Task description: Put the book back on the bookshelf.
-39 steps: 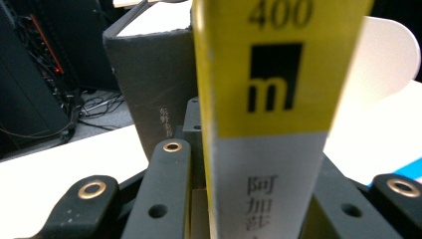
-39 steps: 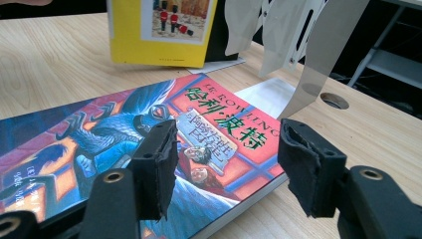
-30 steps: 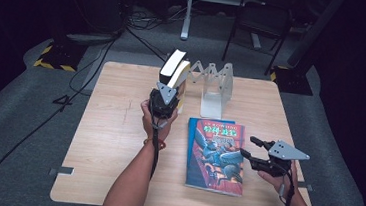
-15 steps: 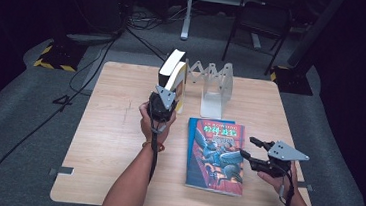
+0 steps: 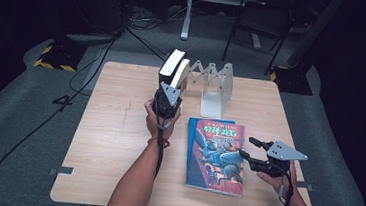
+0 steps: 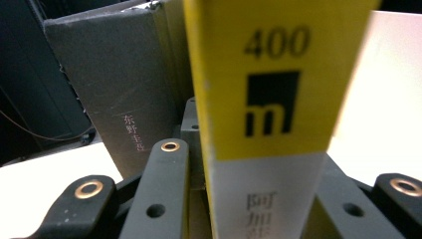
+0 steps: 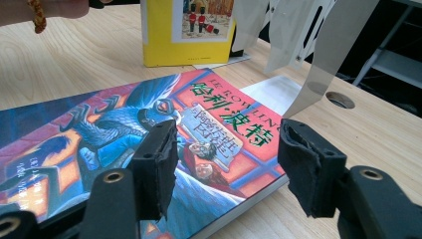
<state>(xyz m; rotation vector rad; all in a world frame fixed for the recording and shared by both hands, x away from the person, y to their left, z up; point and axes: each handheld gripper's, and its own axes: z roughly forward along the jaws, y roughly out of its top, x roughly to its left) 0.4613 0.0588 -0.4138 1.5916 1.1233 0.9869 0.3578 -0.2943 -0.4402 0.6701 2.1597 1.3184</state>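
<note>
A yellow-spined book stands upright on the table with my left gripper shut on its spine. It stands against a dark grey book. In the high view both books stand at the left end of a white folding book rack, with the left gripper just in front of them. A colourful picture-cover book lies flat at the front right. My right gripper hovers open over its right edge, and nothing is between its pads.
The wooden table has bare room on its left half. The rack's white plates rise behind the flat book. Cables, a chair and a stand sit on the dark floor beyond the table's far edge.
The left gripper has shifted slightly with the yellow book, which now stands a little straighter against the dark book. The right gripper has kept still.
</note>
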